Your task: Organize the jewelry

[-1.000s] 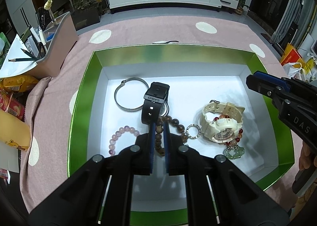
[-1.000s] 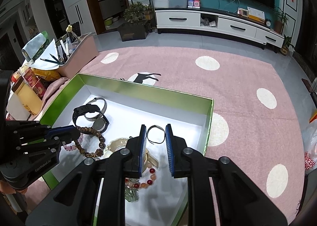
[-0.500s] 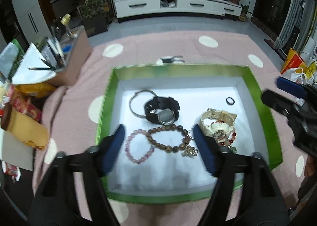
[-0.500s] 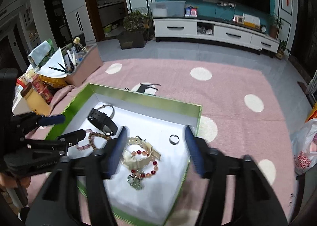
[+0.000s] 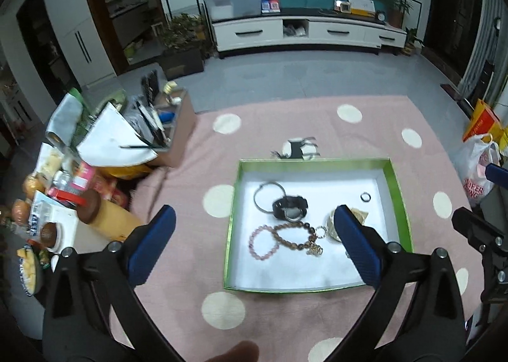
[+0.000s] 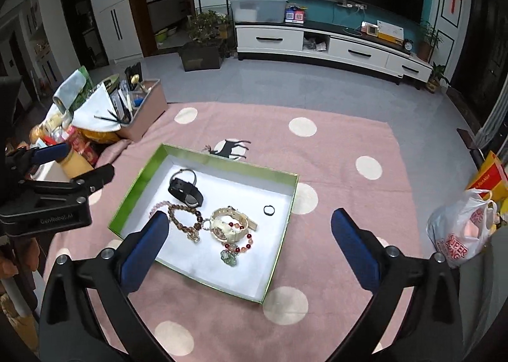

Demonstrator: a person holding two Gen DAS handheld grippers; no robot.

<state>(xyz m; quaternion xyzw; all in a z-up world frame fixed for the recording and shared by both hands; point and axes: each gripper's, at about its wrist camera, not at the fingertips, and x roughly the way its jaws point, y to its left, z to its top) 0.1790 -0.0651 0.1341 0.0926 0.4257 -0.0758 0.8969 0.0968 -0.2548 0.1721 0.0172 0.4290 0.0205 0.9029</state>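
Jewelry lies sorted in green box [image 6: 287, 203]; left claw [image 5: 252, 231] and right claw [image 6: 249, 235] opening wide, empty; next, likely nothing beyond checking the ring [image 6: 269, 210] at two o'clock.

Right gripper [image 6: 250, 233], jaws opening with nothing between them, above a green-walled tray [image 6: 287, 203] holding a black watch [image 6: 185, 190], cream watch [image 6: 227, 224], bead bracelets [image 6: 182, 217] and black ring [image 6: 269, 210].
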